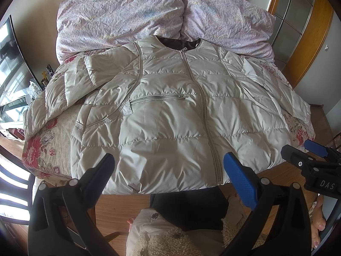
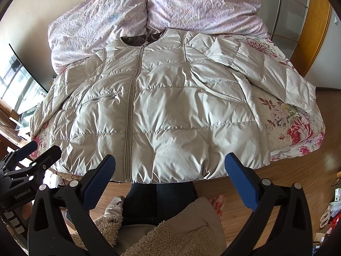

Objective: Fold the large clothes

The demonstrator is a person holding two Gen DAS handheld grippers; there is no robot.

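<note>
A large cream quilted puffer jacket (image 1: pixel 170 111) lies face up and zipped on the bed, collar toward the pillows, hem at the near edge; it also shows in the right wrist view (image 2: pixel 170 111). Its sleeves spread to both sides, the left one (image 1: pixel 70 89) partly folded over itself, the right one (image 2: pixel 266 72) lying on the floral cover. My left gripper (image 1: pixel 169 166) is open and empty, hovering just above the hem. My right gripper (image 2: pixel 170 167) is open and empty above the hem, and it shows at the right in the left wrist view (image 1: pixel 298 151).
The bed has a floral cover (image 2: pixel 298 125) and two lilac pillows (image 1: pixel 127 12) at the head. The person's legs and fleece coat (image 2: pixel 162 234) stand against the bed's near edge. Wooden floor (image 2: pixel 287 192) lies to the right, a window (image 1: pixel 10 64) left, a wood-framed door (image 2: pixel 298 21) right.
</note>
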